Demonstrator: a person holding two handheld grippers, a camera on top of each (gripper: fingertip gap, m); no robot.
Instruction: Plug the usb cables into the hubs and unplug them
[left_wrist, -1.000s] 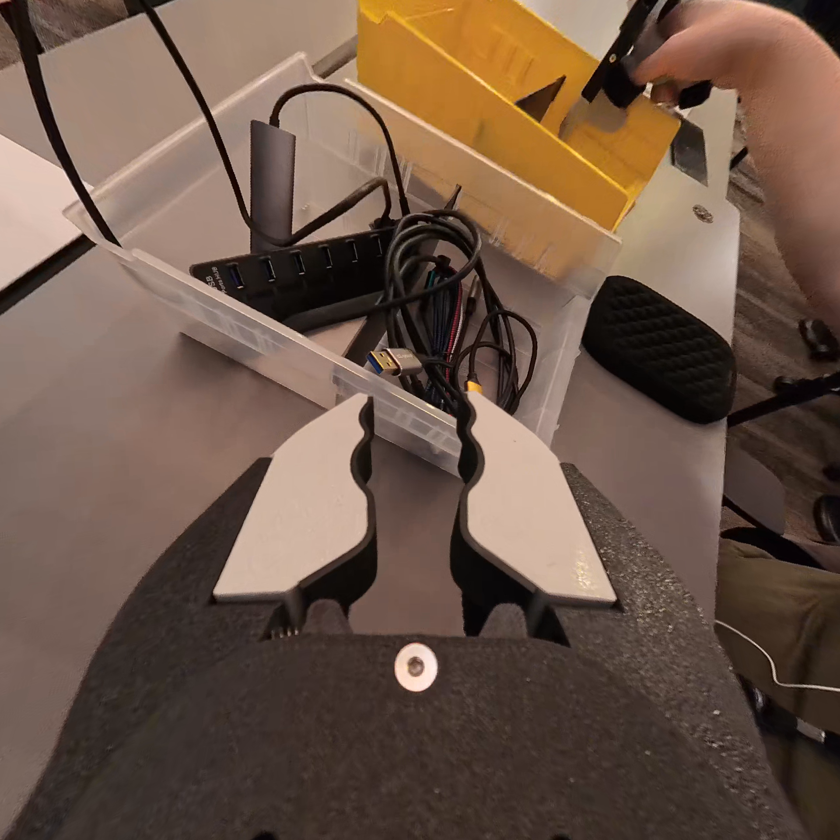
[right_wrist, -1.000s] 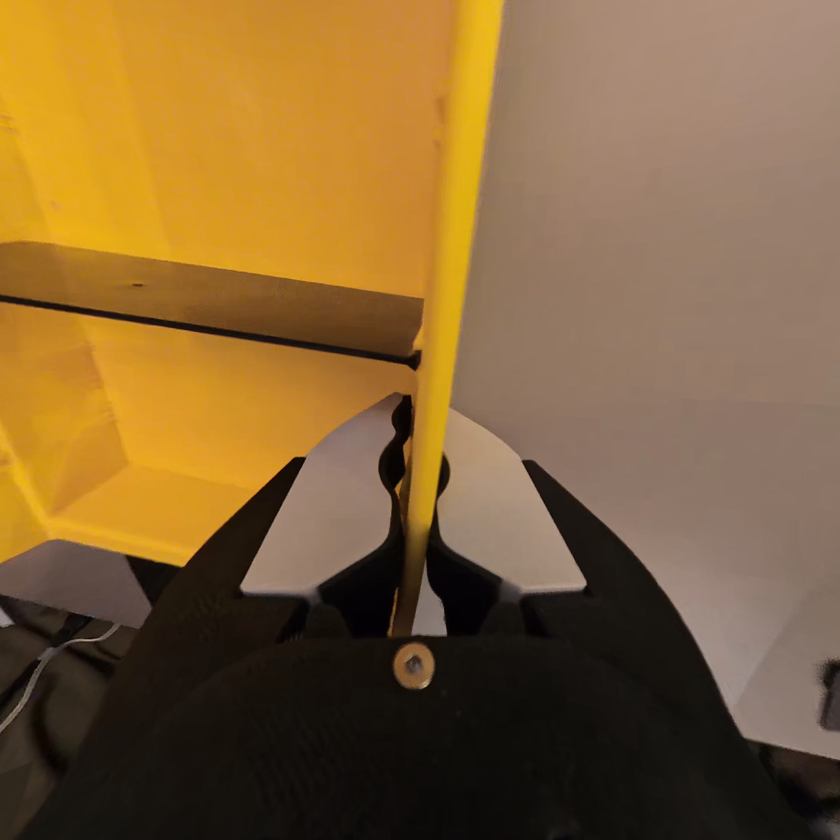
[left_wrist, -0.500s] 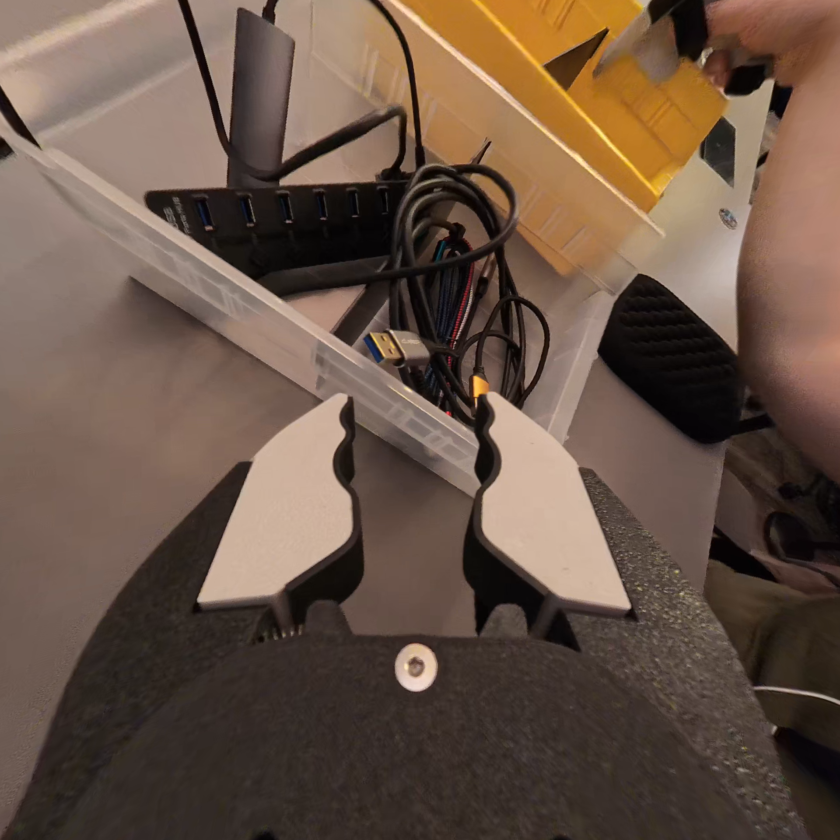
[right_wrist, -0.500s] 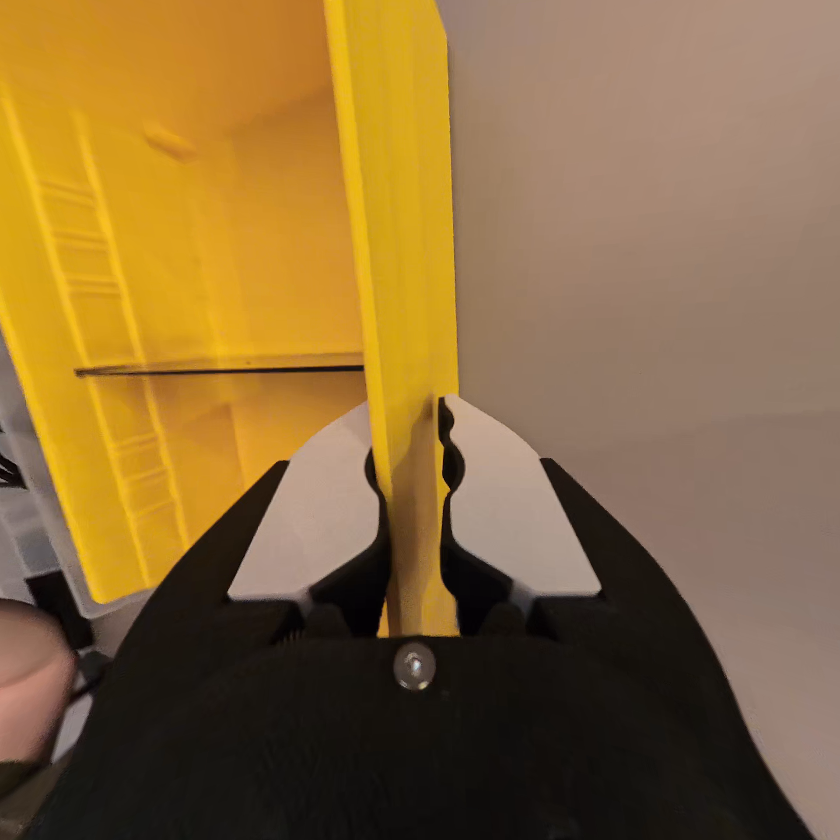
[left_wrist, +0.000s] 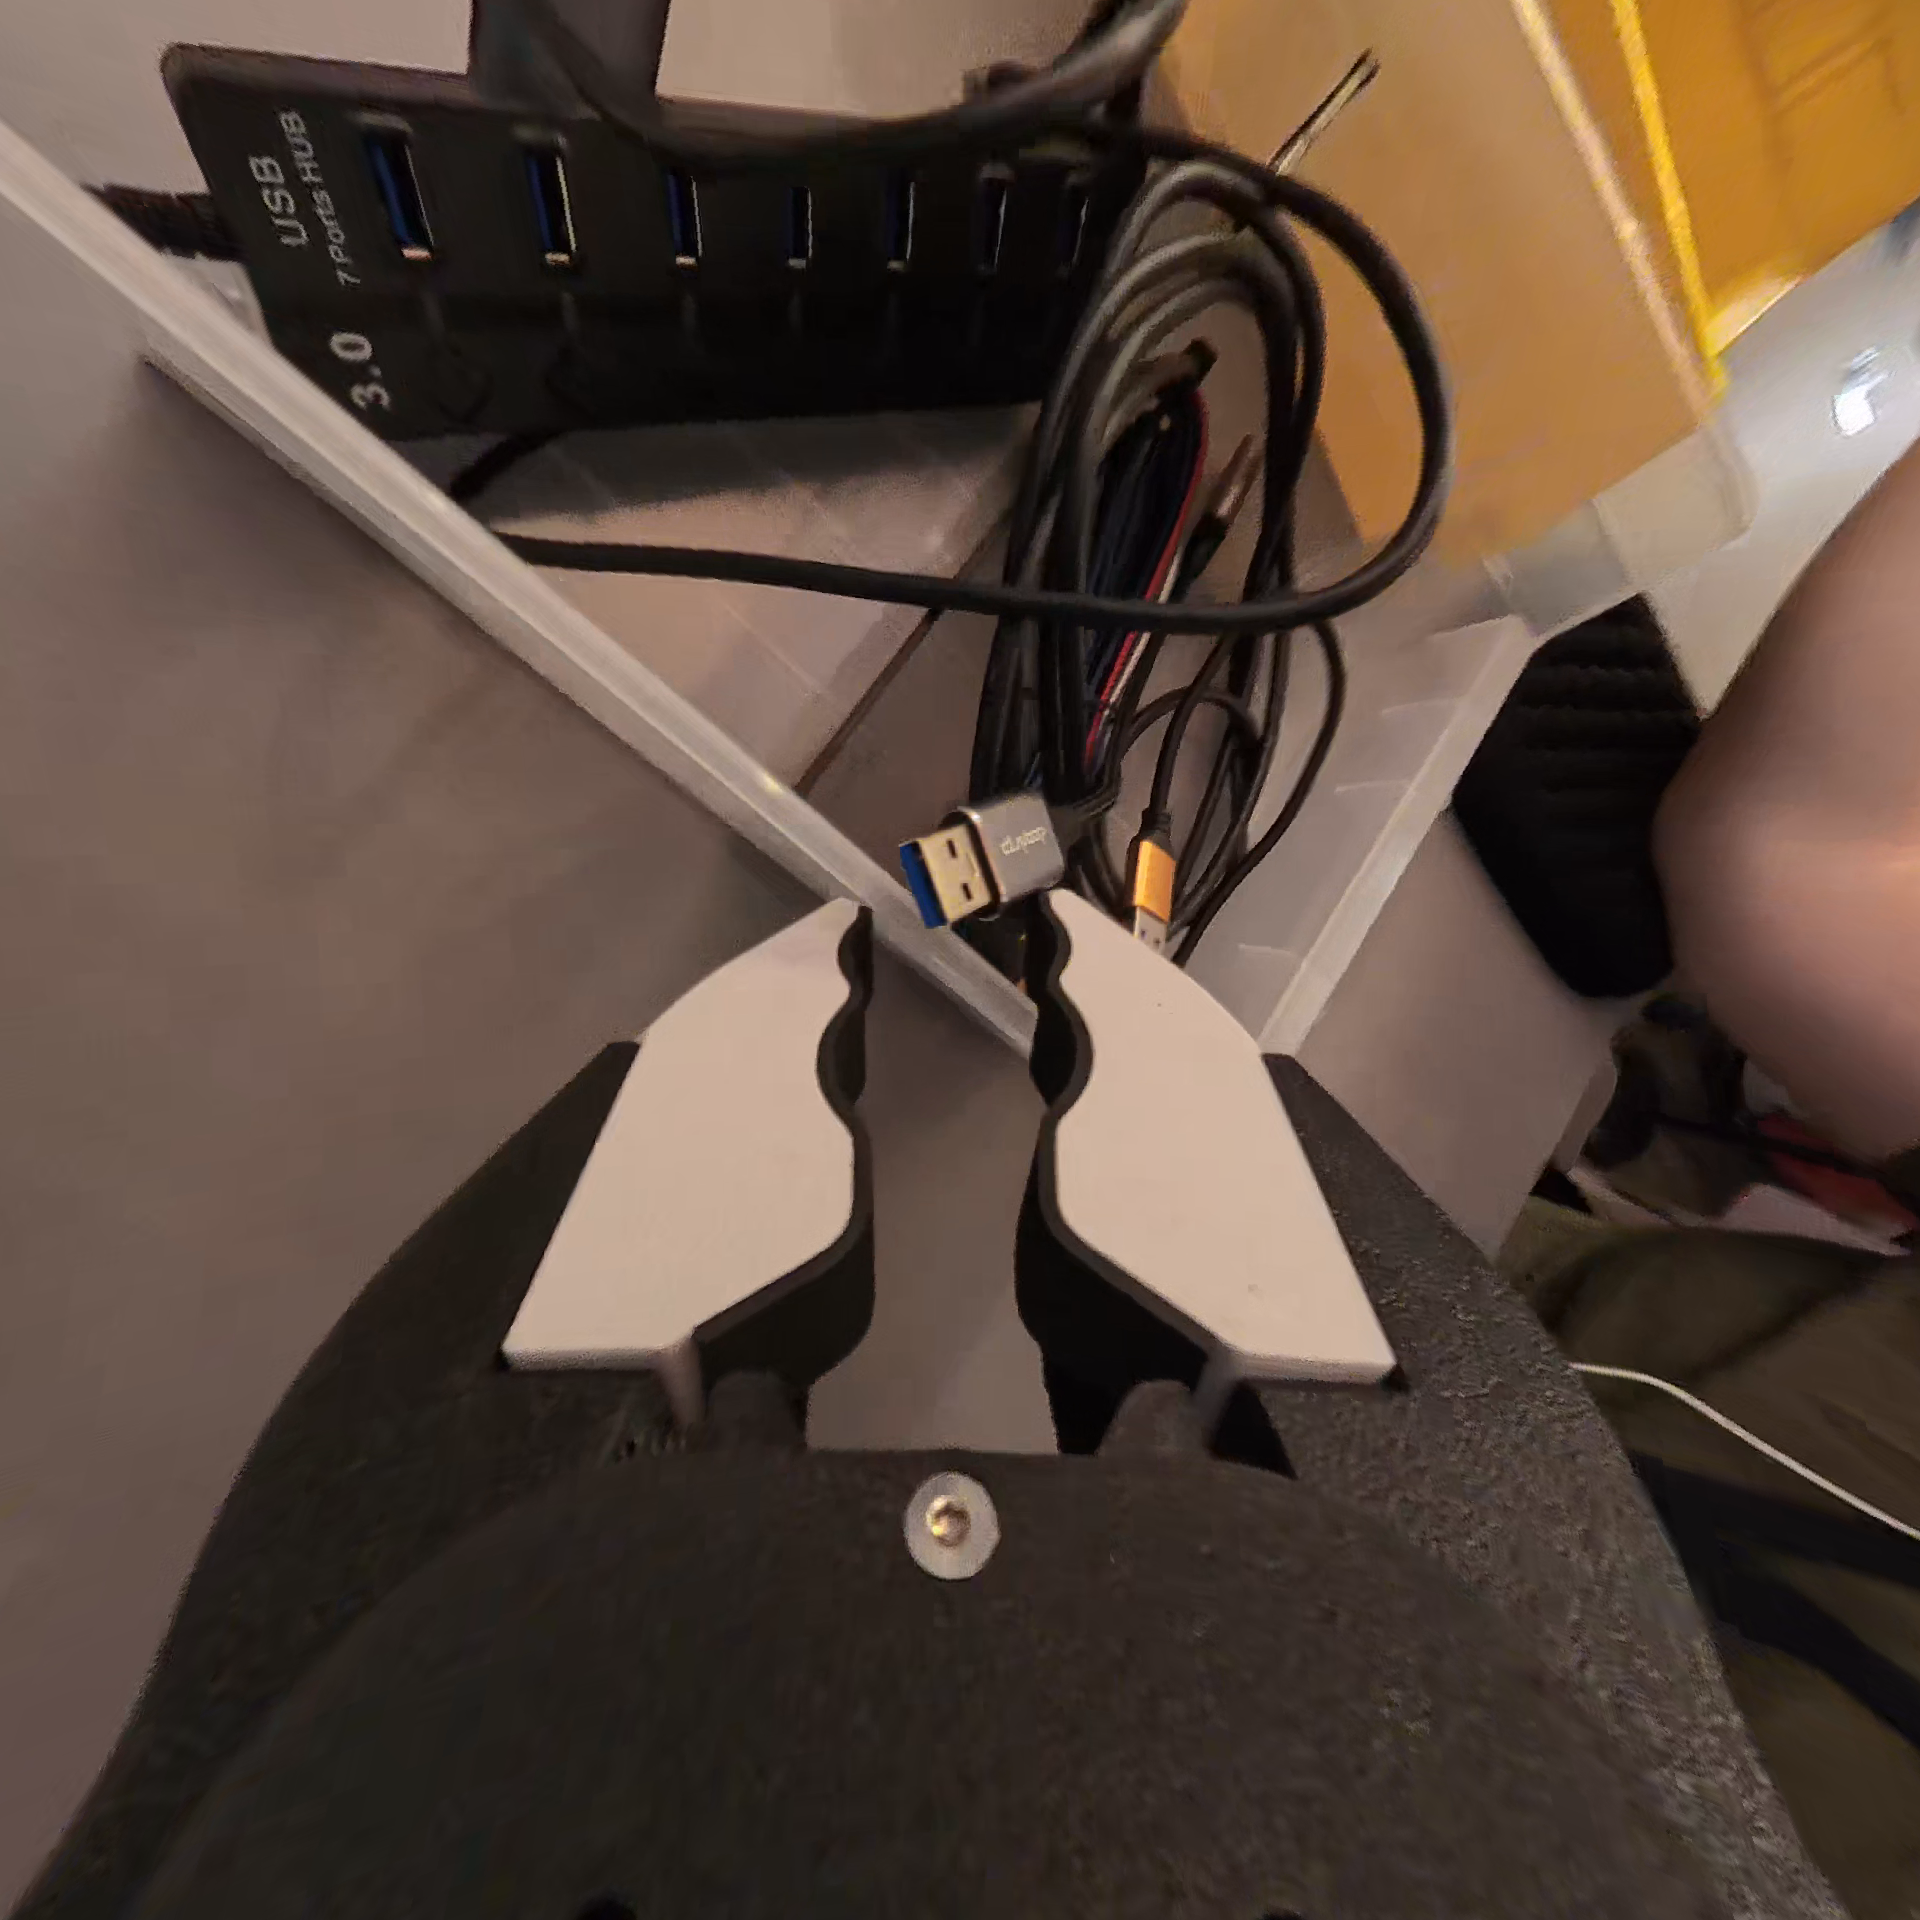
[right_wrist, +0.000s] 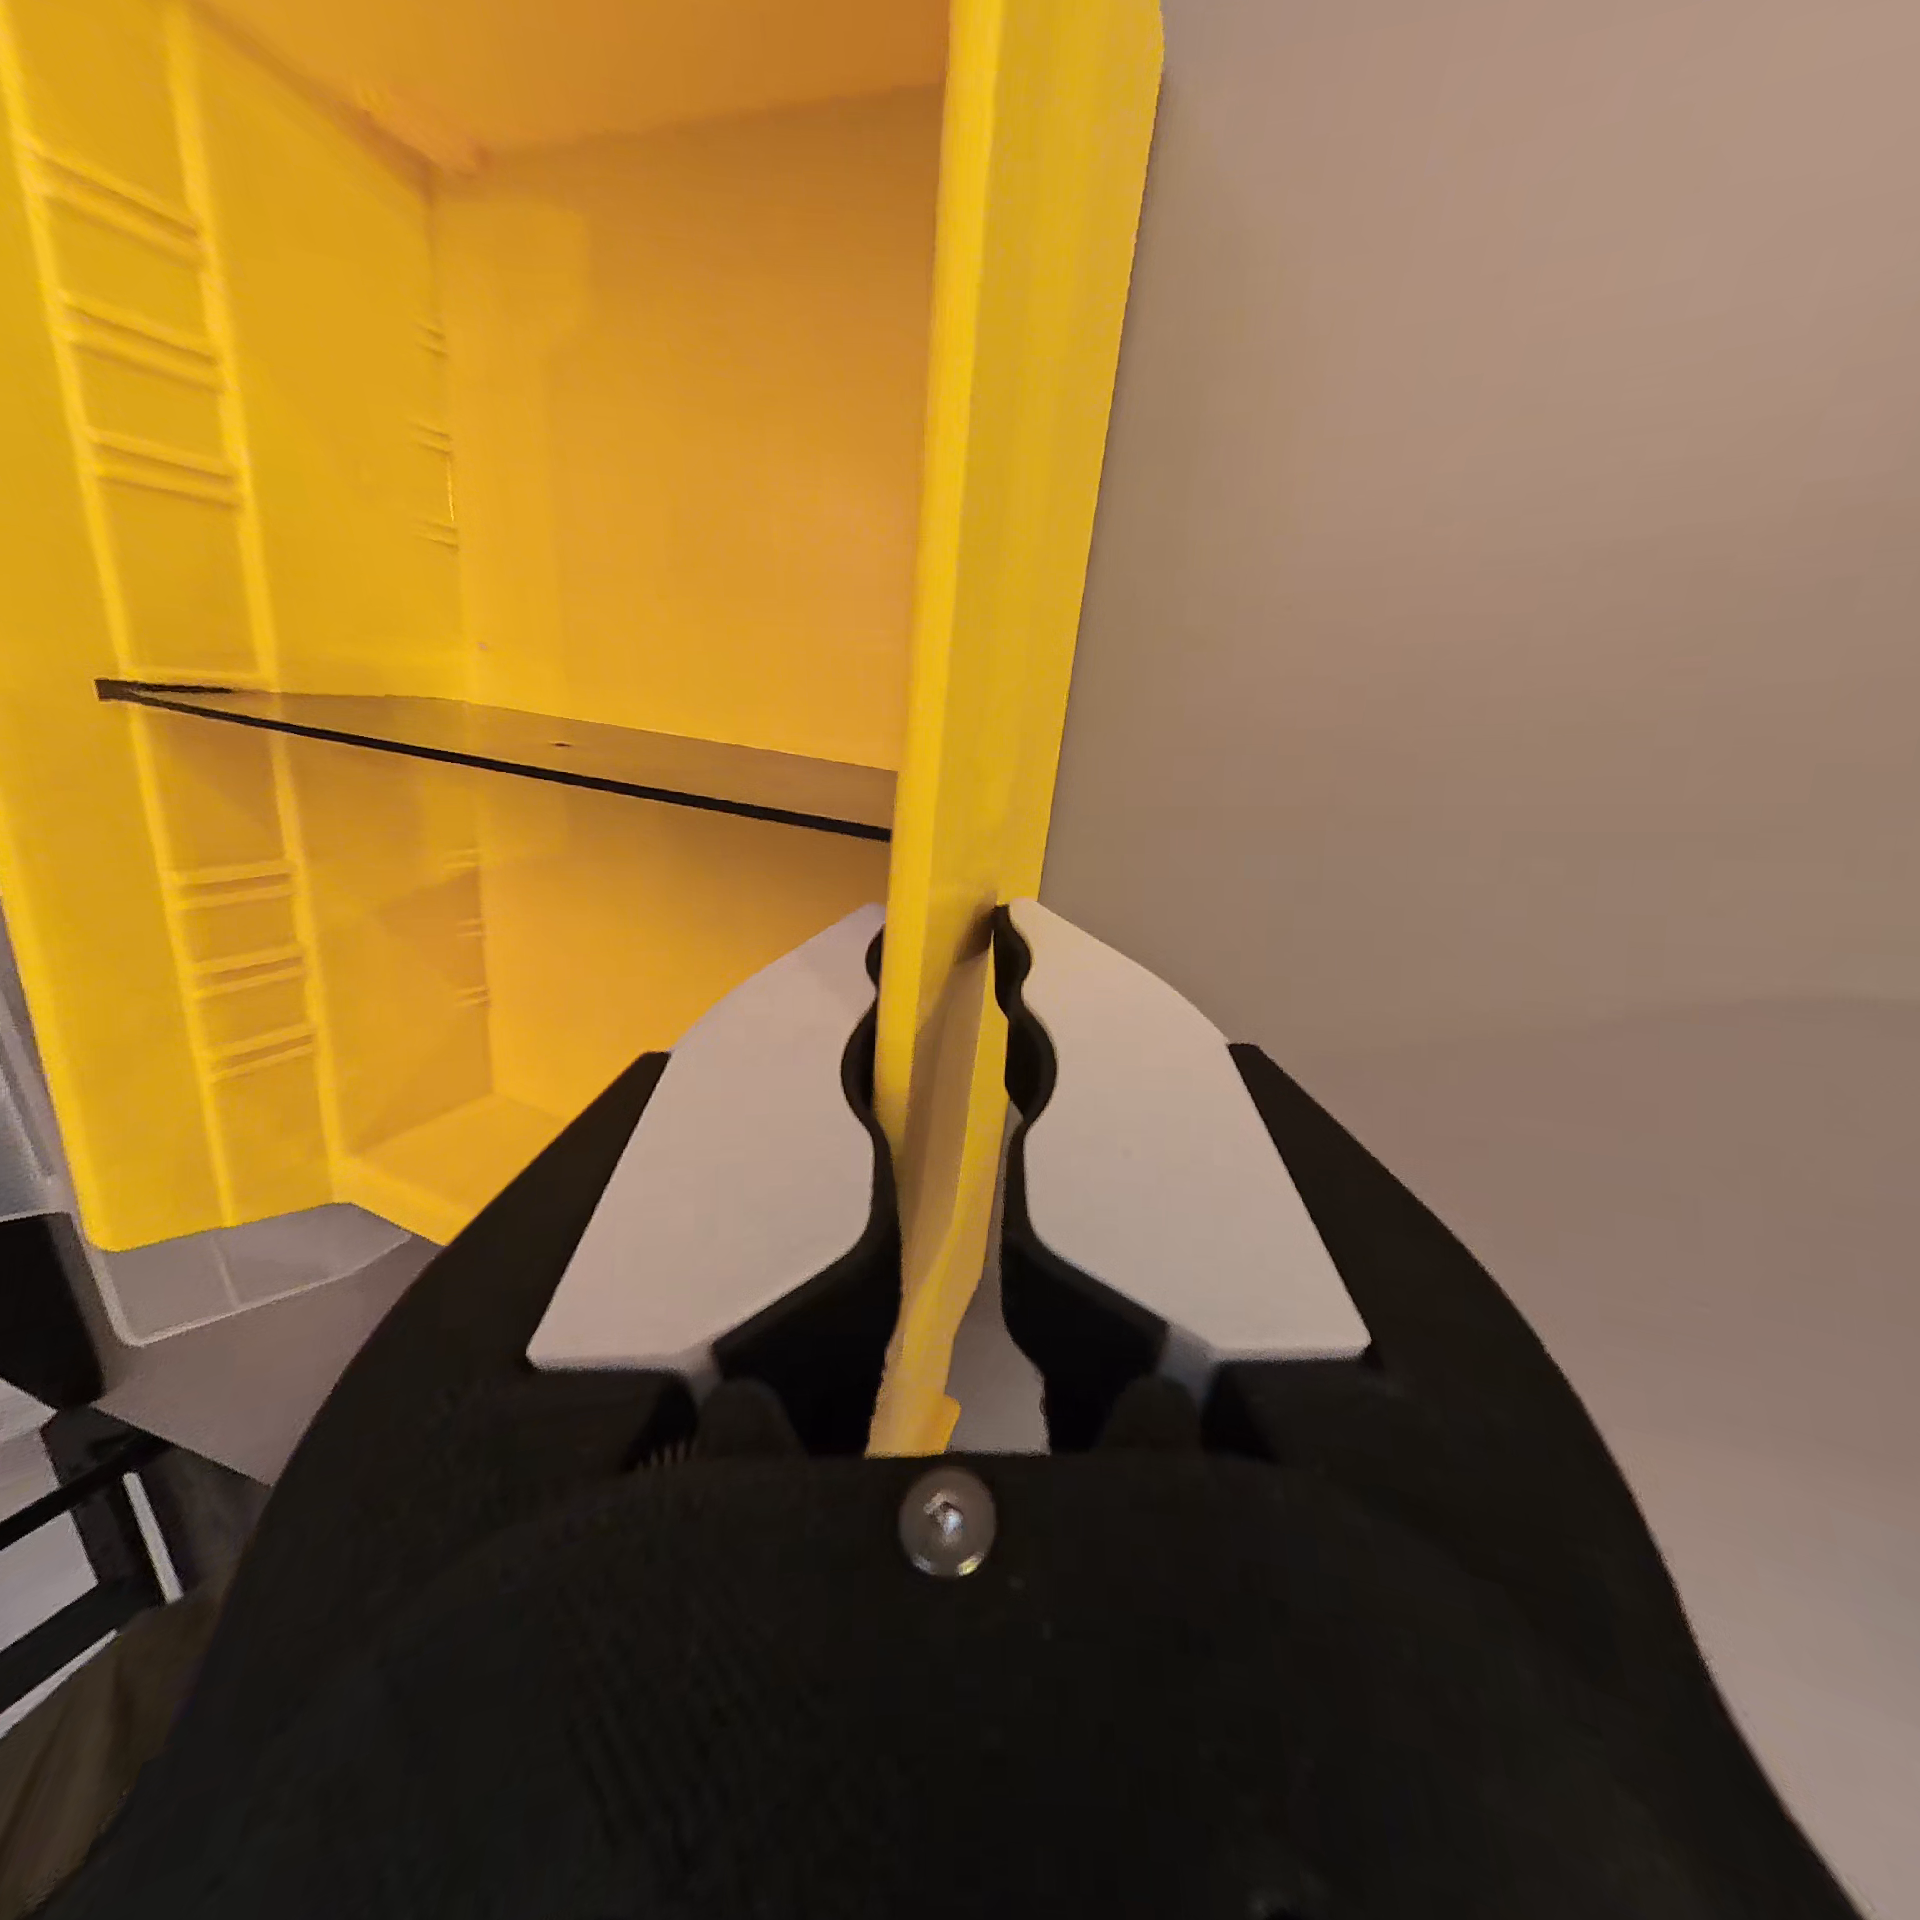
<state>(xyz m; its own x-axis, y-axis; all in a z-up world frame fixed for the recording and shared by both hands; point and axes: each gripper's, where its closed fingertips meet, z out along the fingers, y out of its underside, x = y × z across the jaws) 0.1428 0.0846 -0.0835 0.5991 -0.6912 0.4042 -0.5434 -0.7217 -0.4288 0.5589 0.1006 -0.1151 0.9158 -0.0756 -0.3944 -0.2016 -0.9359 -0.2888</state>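
The left gripper (left_wrist: 951, 920) hung with jaws apart and empty over the clear bin's rim (left_wrist: 582, 644), just short of a grey USB plug (left_wrist: 982, 857) on the cable tangle (left_wrist: 1195, 540). The hub (left_wrist: 644, 270) lay farther back in the bin, ports free. The right gripper (right_wrist: 935, 920) was clamped on the yellow bin's wall (right_wrist: 1029, 520). The step looked like reaching for the plug; next, the jaws needed to straddle its grey shell and close

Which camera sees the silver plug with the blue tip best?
The left wrist view. The silver plug sits sharp and whole just beyond the open left gripper, by the clear bin's rim. The right wrist view shows none of it, only the right gripper pinching the yellow bin's wall.
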